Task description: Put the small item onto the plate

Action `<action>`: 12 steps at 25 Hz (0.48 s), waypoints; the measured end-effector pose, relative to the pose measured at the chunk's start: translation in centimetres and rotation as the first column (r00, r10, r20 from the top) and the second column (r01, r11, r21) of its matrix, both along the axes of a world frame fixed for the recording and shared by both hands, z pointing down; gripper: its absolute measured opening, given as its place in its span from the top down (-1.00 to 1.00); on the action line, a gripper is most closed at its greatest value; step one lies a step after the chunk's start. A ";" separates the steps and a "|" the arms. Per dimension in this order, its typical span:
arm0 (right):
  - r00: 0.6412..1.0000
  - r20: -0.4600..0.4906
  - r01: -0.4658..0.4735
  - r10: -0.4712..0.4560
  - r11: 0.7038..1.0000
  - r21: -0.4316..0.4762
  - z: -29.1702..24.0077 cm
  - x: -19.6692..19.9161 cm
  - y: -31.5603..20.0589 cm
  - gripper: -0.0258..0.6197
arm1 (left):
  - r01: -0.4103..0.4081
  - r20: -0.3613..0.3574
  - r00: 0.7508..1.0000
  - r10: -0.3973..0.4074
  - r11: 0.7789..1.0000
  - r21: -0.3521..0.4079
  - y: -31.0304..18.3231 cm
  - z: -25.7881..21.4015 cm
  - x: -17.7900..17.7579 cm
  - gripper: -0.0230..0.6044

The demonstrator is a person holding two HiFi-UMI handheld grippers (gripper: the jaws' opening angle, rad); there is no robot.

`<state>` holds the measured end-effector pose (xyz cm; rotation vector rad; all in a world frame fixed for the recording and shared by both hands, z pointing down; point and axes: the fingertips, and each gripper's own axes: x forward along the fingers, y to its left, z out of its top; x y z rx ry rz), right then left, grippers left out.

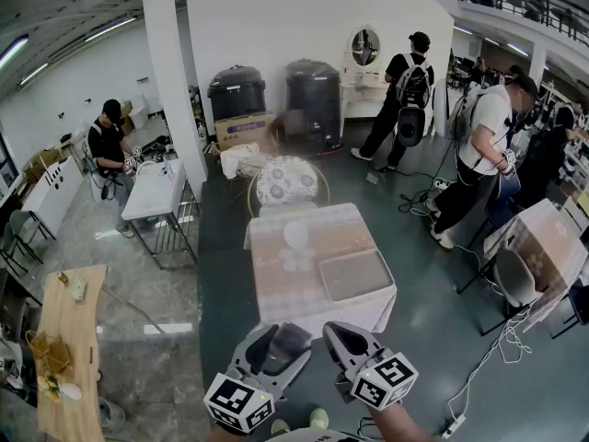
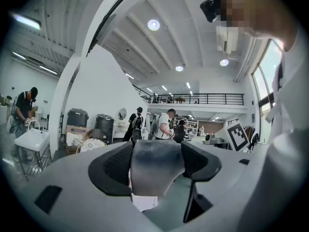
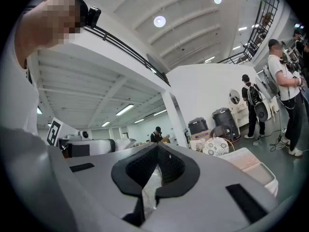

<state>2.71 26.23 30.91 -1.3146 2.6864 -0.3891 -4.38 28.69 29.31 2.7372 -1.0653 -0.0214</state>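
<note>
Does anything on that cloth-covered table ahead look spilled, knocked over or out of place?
Nothing stands out. The pale cloth-covered table looks tidy: a small white item sits near its middle, and a grey rectangular tray lies flat at one corner.

Bright, even hall light here: round ceiling lamps and strip lights overhead, with only soft shadows. There's heavy fisheye bending, with black corners in both gripper views. Up close, the left tool and its dark grey lump are soft, out of focus.
</note>
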 end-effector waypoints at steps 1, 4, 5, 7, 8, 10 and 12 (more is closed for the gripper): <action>1.000 0.003 0.002 -0.002 1.000 0.000 0.0 0.0 -0.1 0.88 | 0.001 0.002 1.000 -0.001 1.000 0.001 -0.1 0.0 0.0 -0.06; 1.000 0.012 0.001 -0.001 1.000 -0.004 0.2 0.3 -0.3 0.88 | 0.004 0.007 1.000 -0.004 1.000 0.003 -0.2 0.1 0.1 -0.06; 1.000 0.012 -0.002 0.002 1.000 -0.007 0.3 0.5 -0.2 0.88 | 0.005 0.006 1.000 -0.005 1.000 0.001 -0.1 0.2 0.1 -0.06; 1.000 0.007 -0.005 0.005 1.000 -0.011 0.5 0.8 -0.3 0.88 | 0.005 0.002 1.000 -0.005 1.000 -0.002 -0.2 0.3 0.3 -0.06; 1.000 0.005 -0.005 0.005 1.000 -0.011 0.5 0.8 -0.3 0.88 | 0.005 0.000 1.000 -0.005 1.000 -0.002 -0.2 0.3 0.3 -0.06; 1.000 0.002 -0.004 0.004 1.000 -0.008 0.5 0.8 -0.4 0.88 | 0.005 -0.003 1.000 -0.005 1.000 -0.003 -0.3 0.3 0.4 -0.06; 1.000 0.000 -0.002 0.002 1.000 -0.007 0.5 0.7 -0.4 0.88 | 0.007 -0.004 1.000 -0.007 1.000 -0.003 -0.2 0.3 0.4 -0.06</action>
